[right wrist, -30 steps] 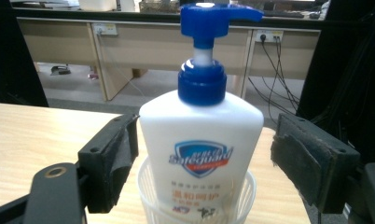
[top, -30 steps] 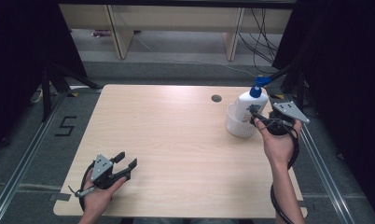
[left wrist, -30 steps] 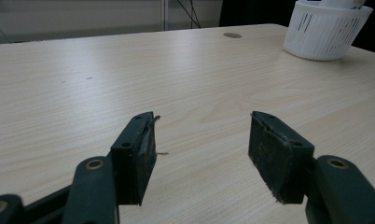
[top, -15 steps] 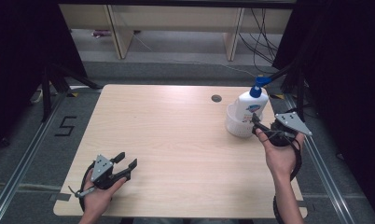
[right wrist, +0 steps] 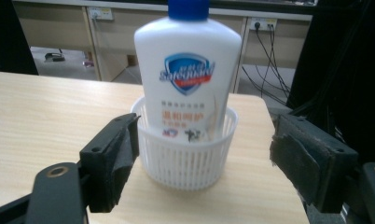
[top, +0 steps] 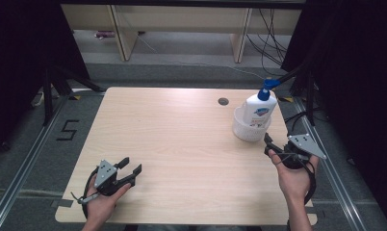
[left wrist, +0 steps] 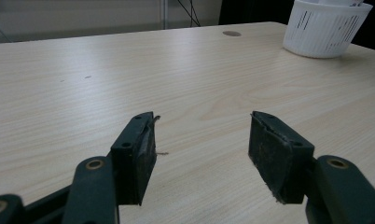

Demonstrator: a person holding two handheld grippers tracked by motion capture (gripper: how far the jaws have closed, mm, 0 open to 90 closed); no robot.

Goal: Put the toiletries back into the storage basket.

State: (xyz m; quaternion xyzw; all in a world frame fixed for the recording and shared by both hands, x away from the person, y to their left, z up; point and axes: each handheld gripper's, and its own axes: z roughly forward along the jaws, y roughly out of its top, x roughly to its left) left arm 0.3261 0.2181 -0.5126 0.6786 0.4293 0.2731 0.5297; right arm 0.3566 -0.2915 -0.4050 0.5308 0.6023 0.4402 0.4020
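Observation:
A white soap bottle [top: 260, 109] [right wrist: 188, 70] with a blue pump top stands upright in a small white slotted basket [top: 245, 131] [right wrist: 185, 158] near the table's far right edge. My right gripper [top: 270, 144] [right wrist: 204, 154] is open, a short way in front of the basket, with its jaws aimed at it and nothing between them. At the near left of the table my left gripper [top: 130, 165] [left wrist: 202, 149] is open and empty, low over the bare wood. The basket [left wrist: 323, 30] shows far off in the left gripper view.
The light wooden table [top: 182, 144] has a round cable hole [top: 223, 101] near its far edge. Its right edge lies close beside the basket and my right hand. Shelving [top: 182, 29] and cables [top: 273, 29] stand on the floor beyond the table.
My right gripper has drawn back from the basket toward the near side and slightly right. The bottle stays in the basket. The left gripper has not moved.

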